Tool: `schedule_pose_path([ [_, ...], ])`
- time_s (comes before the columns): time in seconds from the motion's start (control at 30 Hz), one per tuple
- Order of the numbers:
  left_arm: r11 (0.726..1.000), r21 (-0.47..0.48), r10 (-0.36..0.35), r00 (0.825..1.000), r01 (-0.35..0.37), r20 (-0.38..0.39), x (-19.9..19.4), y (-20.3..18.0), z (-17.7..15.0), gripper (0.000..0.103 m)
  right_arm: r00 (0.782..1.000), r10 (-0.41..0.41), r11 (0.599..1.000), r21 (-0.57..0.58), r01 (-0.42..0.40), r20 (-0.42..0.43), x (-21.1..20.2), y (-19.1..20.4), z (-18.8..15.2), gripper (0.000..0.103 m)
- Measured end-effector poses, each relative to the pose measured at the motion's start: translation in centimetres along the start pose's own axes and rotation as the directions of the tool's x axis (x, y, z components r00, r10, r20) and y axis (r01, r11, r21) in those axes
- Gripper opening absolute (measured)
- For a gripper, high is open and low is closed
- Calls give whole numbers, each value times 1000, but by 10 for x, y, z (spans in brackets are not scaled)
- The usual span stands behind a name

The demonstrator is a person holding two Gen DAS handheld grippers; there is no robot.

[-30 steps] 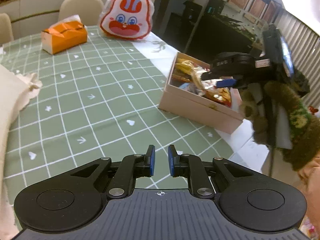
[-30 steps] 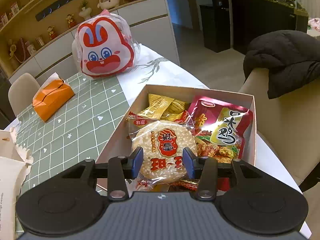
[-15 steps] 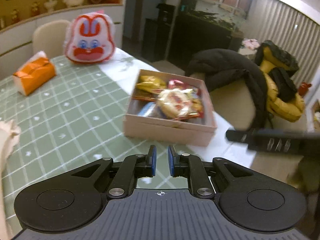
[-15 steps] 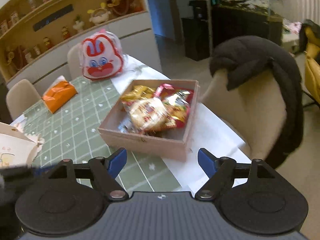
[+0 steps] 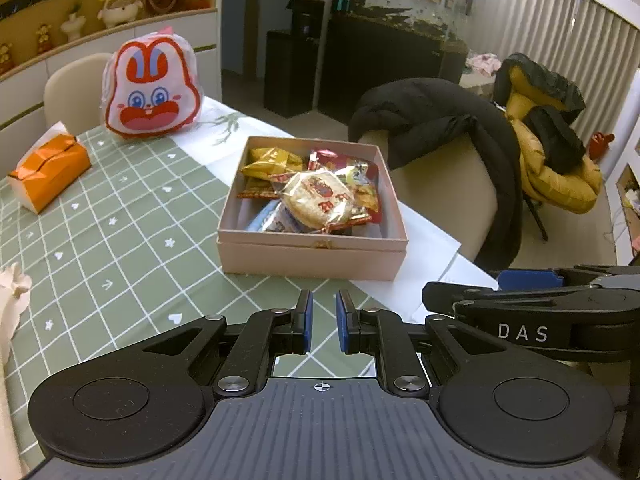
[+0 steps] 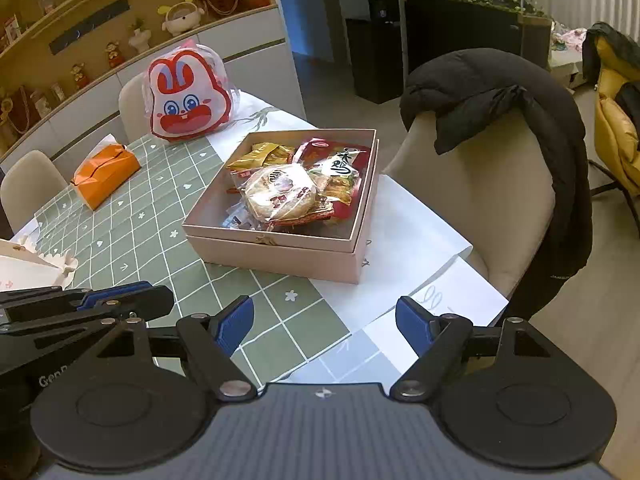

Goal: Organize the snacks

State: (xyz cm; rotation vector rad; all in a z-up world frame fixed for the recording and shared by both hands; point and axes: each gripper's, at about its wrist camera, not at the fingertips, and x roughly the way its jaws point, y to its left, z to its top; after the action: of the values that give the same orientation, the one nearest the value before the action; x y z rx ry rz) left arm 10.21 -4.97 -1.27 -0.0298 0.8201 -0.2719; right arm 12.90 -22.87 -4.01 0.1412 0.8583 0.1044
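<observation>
Round rice-cracker pack (image 6: pixel 279 193) atop snacks in pink box (image 6: pixel 280 258), frame centre: light, brittle, slippery; best pinched across edges. Right gripper (image 6: pixel 325 322) wide, empty; left gripper (image 5: pixel 322 322) nearly closed, empty.

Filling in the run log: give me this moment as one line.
left gripper: shut, empty | right gripper: open, empty | rice cracker: in box with other snacks
</observation>
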Motion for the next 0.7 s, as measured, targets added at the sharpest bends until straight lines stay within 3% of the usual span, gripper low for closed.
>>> schedule_pose_path([
  [0.7, 1000, -19, -5, 1000, 5, -23, -3, 3, -5, 17, 999, -1, 1000, -15, 0, -38, 2, 6, -8, 79],
])
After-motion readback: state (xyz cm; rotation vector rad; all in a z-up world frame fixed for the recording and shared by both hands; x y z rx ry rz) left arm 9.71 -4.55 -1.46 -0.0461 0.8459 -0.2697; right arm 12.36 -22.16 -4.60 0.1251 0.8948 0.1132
